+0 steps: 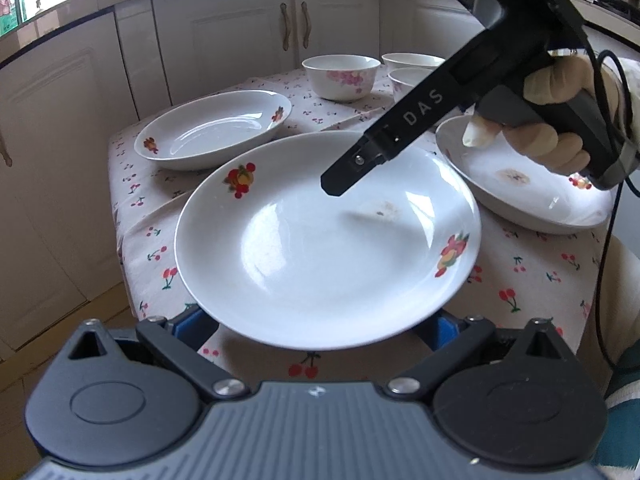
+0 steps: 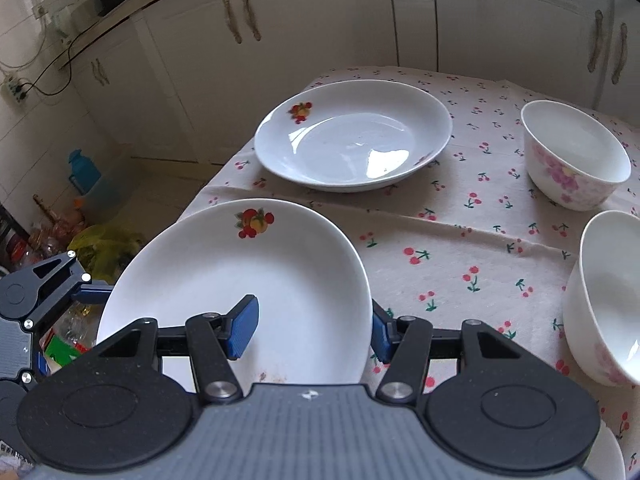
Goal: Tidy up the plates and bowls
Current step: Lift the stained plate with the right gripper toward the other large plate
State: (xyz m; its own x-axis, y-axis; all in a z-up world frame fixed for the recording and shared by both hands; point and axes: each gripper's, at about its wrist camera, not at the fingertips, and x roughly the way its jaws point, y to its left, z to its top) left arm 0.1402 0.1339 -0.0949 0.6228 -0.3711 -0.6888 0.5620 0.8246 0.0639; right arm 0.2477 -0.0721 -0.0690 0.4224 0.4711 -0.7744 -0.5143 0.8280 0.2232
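Lying nearest of all, a white plate with fruit motifs on its rim is seen at the near left corner of the bench, which is covered by a cherry-print cloth; in the right wrist view its left part reaches out past the bench edge, over the floor. The jaws of the left gripper are spread wide, and the near rim of this plate lies over the two blue pads, so that only their outer ends are seen; whether the plate is borne by them cannot be told. The right gripper is held in a gloved right hand and is brought in from the right above the same plate. Its jaws are parted: one pad is placed over the inside of the plate and the other beyond the plate's right rim, so the rim is straddled but not clamped. A second plate of the same pattern is set flat at the far left of the bench, well apart from the first. A third plate is found on the right, just beside the near one and partly hidden by the right hand. Three bowls with pink flowers are grouped at the far right: one bowl stands alone, and two more bowls are close together to its right. White cabinets are seen behind the bench.
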